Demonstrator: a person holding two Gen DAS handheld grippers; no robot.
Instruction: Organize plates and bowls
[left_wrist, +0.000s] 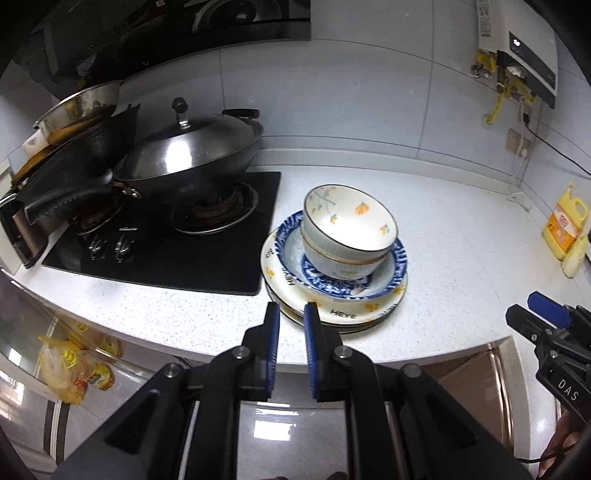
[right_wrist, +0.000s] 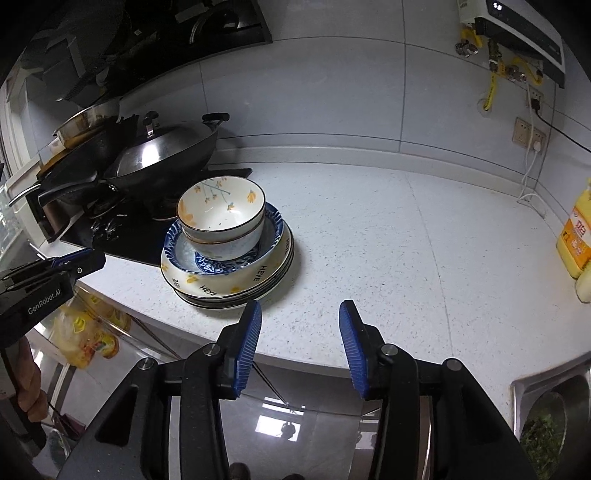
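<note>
A stack of dishes stands on the white counter beside the stove. Two nested cream bowls with orange flowers (left_wrist: 349, 229) (right_wrist: 223, 218) sit in a blue patterned deep plate (left_wrist: 391, 273) (right_wrist: 177, 243). That rests on several cream "HEYE" plates (left_wrist: 343, 314) (right_wrist: 229, 284). My left gripper (left_wrist: 291, 314) is empty, jaws a narrow gap apart, just in front of the stack's near rim. My right gripper (right_wrist: 300, 314) is open and empty over the counter's front edge, right of the stack. It also shows in the left wrist view (left_wrist: 543, 317).
A black gas stove (left_wrist: 166, 236) with a lidded wok (left_wrist: 192, 155) and stacked pans (left_wrist: 74, 140) is left of the dishes. A yellow bottle (right_wrist: 576, 236) stands at the far right. A sink (right_wrist: 550, 410) is at the right front. A socket with cables (right_wrist: 528, 136) is on the wall.
</note>
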